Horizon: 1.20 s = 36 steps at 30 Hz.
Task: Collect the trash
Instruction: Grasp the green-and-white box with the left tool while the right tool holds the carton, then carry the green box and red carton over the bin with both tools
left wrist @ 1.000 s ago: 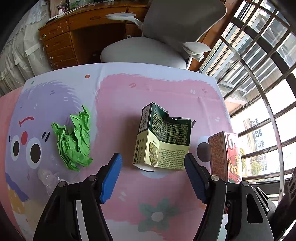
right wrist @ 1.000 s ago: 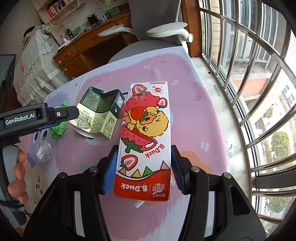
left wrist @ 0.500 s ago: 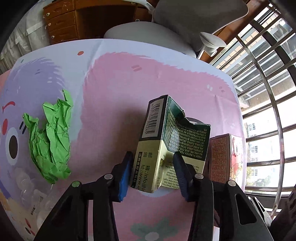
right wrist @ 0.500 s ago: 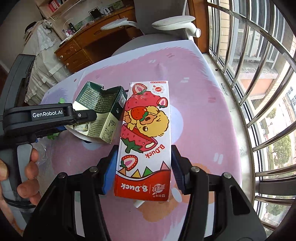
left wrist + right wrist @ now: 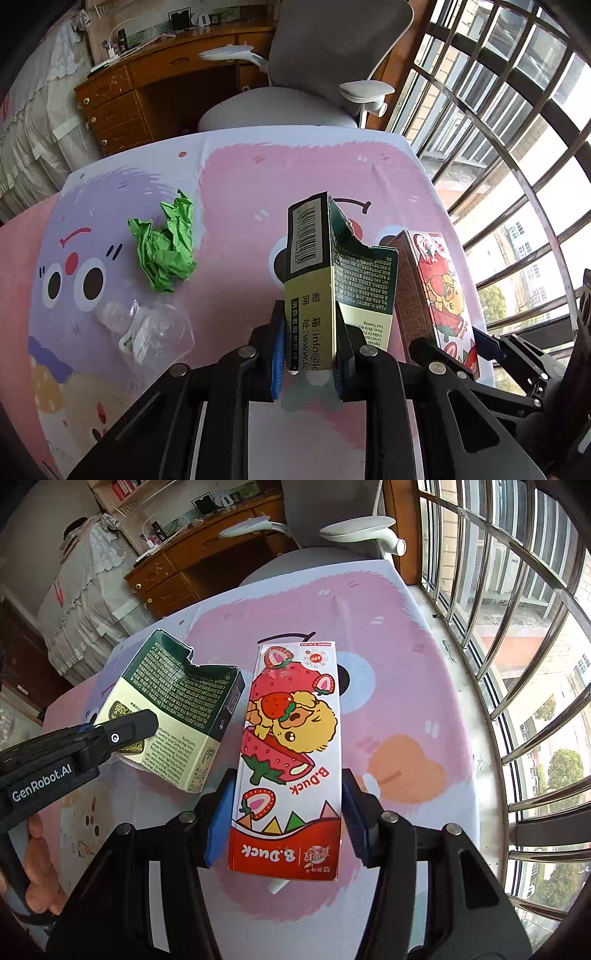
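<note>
The left tool was clamped on the torn green box, judged light and crushable; the right tool gripped the strawberry carton low.

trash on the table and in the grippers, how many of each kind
cardboard boxes: 2, the green box in the left gripper, the strawberry box in the right gripper
crumpled paper: 1
clear plastic bottle: 1
total: 4
</note>
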Available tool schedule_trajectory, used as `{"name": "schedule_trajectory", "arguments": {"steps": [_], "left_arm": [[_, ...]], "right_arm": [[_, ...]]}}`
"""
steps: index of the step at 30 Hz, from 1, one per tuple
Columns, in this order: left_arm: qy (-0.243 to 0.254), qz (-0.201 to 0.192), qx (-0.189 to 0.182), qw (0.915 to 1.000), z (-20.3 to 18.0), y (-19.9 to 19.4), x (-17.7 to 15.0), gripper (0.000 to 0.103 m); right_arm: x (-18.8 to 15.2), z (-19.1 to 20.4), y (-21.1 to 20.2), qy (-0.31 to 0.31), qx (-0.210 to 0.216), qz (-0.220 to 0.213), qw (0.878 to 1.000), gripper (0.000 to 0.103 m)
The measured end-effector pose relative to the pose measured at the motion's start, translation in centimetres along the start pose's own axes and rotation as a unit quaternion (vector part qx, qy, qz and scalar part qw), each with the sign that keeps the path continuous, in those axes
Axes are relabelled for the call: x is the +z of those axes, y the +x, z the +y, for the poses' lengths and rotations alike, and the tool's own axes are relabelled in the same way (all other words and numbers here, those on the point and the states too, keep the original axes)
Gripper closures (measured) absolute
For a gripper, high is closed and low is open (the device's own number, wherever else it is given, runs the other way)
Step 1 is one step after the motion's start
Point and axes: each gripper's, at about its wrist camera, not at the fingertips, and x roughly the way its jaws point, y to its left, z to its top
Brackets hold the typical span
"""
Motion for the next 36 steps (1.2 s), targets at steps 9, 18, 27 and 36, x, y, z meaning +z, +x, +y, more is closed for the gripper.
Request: {"name": "schedule_trajectory", "arguments": {"steps": [9,18,27,36], "left_arm": [[0.036,-0.033,0.011,0.9988,2.5,-11.9,-11.7,0.083],[0.061,-0.058,-0.01,0.9964,7.8,-22.8,-25.2,0.083],[0.08,-0.065,-0.035,0.9941,13.6,-29.5,-38.1,0.083],[0.092,0.006,-0.052,0.9944,15.2,-28.6,-49.1,0.083]], "right_arm": [[-9.4,5.4,-8.0,-0.028,0.005,0.006,1.0,0.053],[-21.4,13.7,-16.0,-0.027,-0.008,-0.02,0.999,0.053],[-34.7,22.3,-20.8,-0.013,-0.018,-0.027,0.999,0.053],[-46.3,24.0,-21.3,0.002,-0.028,0.029,0.999,0.053]]}}
